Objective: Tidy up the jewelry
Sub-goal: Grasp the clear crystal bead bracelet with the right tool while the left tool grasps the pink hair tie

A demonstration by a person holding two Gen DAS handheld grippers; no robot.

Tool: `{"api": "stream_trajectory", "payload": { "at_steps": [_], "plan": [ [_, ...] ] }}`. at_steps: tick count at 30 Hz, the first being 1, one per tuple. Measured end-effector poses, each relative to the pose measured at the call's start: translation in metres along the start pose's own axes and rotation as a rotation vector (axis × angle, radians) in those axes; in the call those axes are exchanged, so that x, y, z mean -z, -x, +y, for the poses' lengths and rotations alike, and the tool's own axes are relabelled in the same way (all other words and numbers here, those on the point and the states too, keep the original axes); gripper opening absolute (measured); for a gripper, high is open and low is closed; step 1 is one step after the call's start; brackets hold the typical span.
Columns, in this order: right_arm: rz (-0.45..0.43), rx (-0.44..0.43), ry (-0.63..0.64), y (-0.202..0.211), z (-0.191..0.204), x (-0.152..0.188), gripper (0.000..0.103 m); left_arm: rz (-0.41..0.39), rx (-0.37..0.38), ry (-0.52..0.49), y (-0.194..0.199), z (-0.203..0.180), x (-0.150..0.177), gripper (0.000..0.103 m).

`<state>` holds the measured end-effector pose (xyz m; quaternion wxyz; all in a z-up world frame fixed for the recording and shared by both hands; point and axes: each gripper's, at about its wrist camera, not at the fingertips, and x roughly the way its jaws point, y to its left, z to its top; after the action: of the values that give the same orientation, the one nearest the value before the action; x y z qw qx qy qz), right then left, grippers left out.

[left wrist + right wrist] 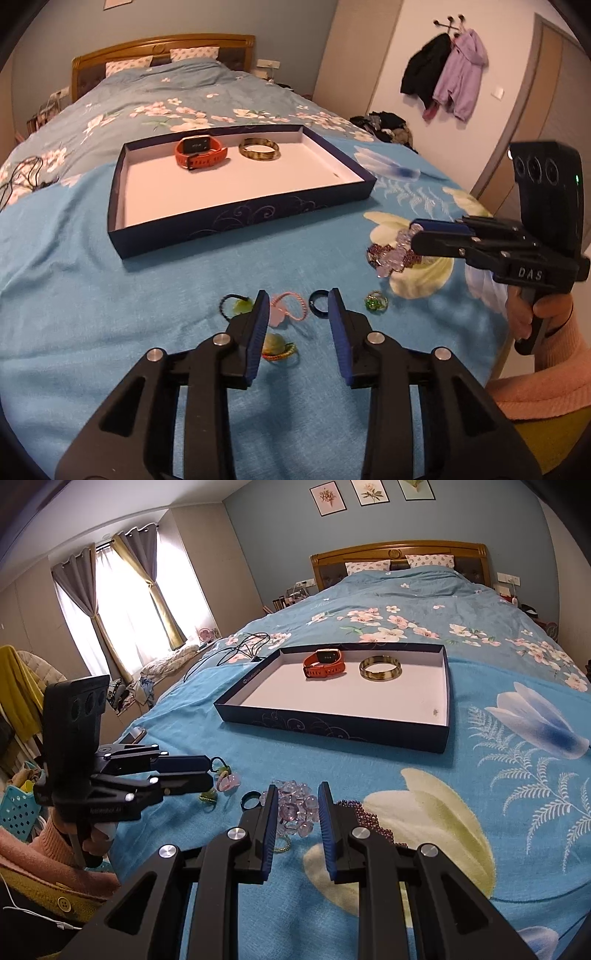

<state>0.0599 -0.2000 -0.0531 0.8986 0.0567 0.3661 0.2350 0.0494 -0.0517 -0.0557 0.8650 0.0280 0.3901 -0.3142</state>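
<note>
A dark blue tray [236, 221] [332, 734] lies on the bed and holds an orange watch [199, 151] [325, 662] and a gold bangle [258, 149] [380, 668]. My left gripper [299, 299] [211, 771] is open just above the bedspread, with a pink hair tie [290, 306] lying between its tips. A blue ring [318, 302], a green ring [375, 301] and two more hair ties [236, 304] [277, 345] lie around it. My right gripper [298, 792] [413, 234] is shut on a clear crystal bracelet [295, 808], beside a purple bead chain [365, 816].
Black cables [240, 646] trail over the bedspread left of the tray, and a phone [133, 734] lies near the bed's left edge. A person's pink sleeve [546, 373] is at the bed's near edge. Jackets [458, 74] hang on the wall.
</note>
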Motion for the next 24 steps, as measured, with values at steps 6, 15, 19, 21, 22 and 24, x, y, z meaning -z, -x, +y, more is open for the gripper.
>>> {"api": "stream_trajectory", "payload": {
  "at_steps": [6, 15, 19, 21, 22, 24],
  "plan": [
    [0.01, -0.003, -0.006, -0.004, -0.001, 0.001, 0.02, 0.024, -0.063, -0.018, -0.017, -0.003, -0.001, 0.029],
    [0.001, -0.003, -0.005, -0.005, -0.001, -0.002, 0.02, 0.015, -0.042, 0.01, -0.018, 0.005, -0.004, 0.004],
    [-0.01, 0.001, 0.003, -0.005, 0.0, -0.007, 0.02, 0.002, -0.019, 0.024, -0.014, 0.007, -0.006, 0.004],
    [-0.017, 0.005, 0.008, -0.004, 0.0, -0.011, 0.02, -0.007, 0.002, 0.035, -0.01, 0.009, -0.009, 0.004],
    [-0.021, 0.007, 0.012, -0.004, 0.0, -0.014, 0.02, -0.012, 0.007, 0.038, -0.009, 0.01, -0.01, 0.004],
    [-0.031, 0.011, 0.019, -0.003, 0.0, -0.018, 0.02, -0.022, 0.014, 0.042, -0.005, 0.011, -0.013, 0.003]
  ]
}}
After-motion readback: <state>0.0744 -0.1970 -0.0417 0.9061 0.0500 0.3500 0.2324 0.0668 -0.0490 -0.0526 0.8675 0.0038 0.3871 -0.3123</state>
